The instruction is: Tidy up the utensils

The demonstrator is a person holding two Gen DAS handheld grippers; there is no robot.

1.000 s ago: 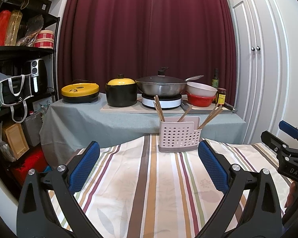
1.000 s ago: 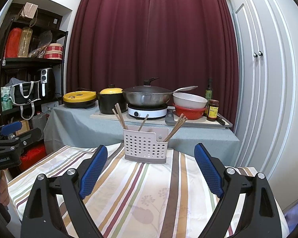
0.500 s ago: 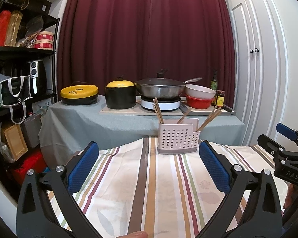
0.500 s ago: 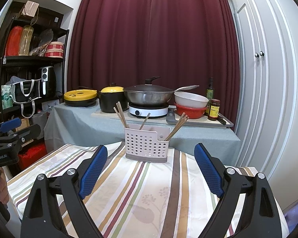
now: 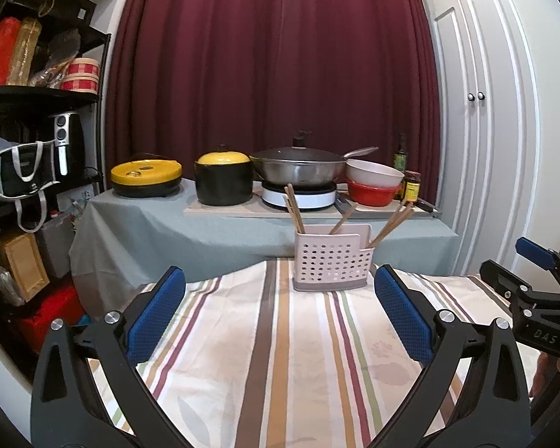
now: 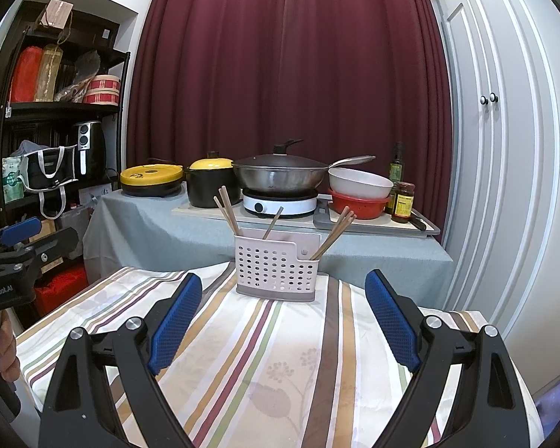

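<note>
A pale perforated utensil holder (image 5: 332, 261) (image 6: 277, 268) stands at the far edge of the striped tablecloth (image 5: 280, 354) (image 6: 280, 366). Several wooden chopsticks (image 5: 294, 209) (image 6: 227, 207) lean out of its compartments. My left gripper (image 5: 280, 310) is open and empty, well short of the holder. My right gripper (image 6: 283, 310) is likewise open and empty, with the holder straight ahead between its blue pads. Each gripper shows at the edge of the other's view: the right gripper (image 5: 537, 298) and the left gripper (image 6: 15, 254).
Behind the table a grey-covered counter (image 5: 168, 231) carries a yellow-lidded cooker (image 5: 145, 177), a black pot (image 5: 223, 181), a wok on a hob (image 5: 298, 168), stacked bowls (image 5: 371, 183) and bottles. Dark shelves (image 5: 30, 130) stand left, white cupboard doors (image 5: 485, 130) right.
Both grippers have drawn back and risen slightly, so the holder looks a little farther and higher in view. The jaws stay open.
</note>
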